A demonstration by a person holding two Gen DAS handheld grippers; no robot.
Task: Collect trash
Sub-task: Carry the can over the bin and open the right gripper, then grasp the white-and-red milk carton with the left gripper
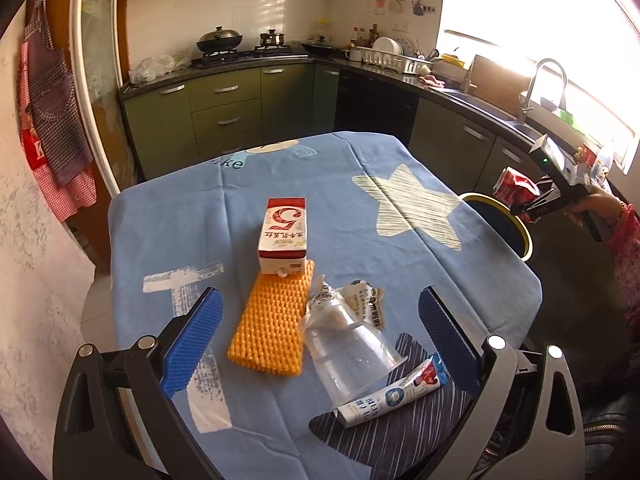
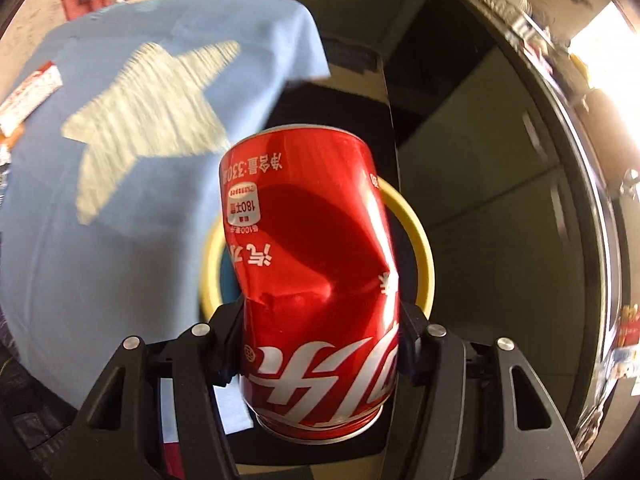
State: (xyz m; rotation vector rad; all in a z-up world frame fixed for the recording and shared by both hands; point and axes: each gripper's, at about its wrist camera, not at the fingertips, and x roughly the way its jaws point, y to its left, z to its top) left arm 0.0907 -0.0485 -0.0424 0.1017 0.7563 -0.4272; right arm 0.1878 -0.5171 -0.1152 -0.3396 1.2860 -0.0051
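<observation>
R gripper [image 2: 320,344] clamped on dented red can [image 2: 316,280], pads pressing both sides near can's lower half; can upright-ish between jaws, label text upside down in R wrist view. Held over yellow-rimmed bin [image 2: 420,240], which sits on floor just beside table edge; bin interior dark. From L wrist view, same gripper [image 1: 528,200] w/ can [image 1: 514,186] seen at far right, off the table, above bin [image 1: 520,228], person's hand [image 1: 592,204] on grip, patterned red sleeve [image 1: 626,248] behind it.

L gripper [image 1: 320,344] wide open, nothing between blue pads [image 1: 196,340]; hovering over near part of table, angled down.

Table covered w/ blue cloth [image 1: 200,216], pale star print [image 1: 412,208]. On cloth: red/white carton [image 1: 285,234] lying flat near middle, its near end resting on orange knit pad [image 1: 272,320]. Clear plastic cup [image 1: 352,352] on its side just right of pad, mouth toward camera. Crumpled wrapper [image 1: 364,304] touching cup's far end. Tube [image 1: 394,396] lying near cup mouth, right-front, cap end toward table's near edge. In R wrist view carton [image 2: 30,92] at left edge, blurred.

Bkgd: green cabinets [image 1: 224,116], stove w/ pots [image 1: 220,38], sink tap [image 1: 544,84], apron [image 1: 56,120] hanging at left.
</observation>
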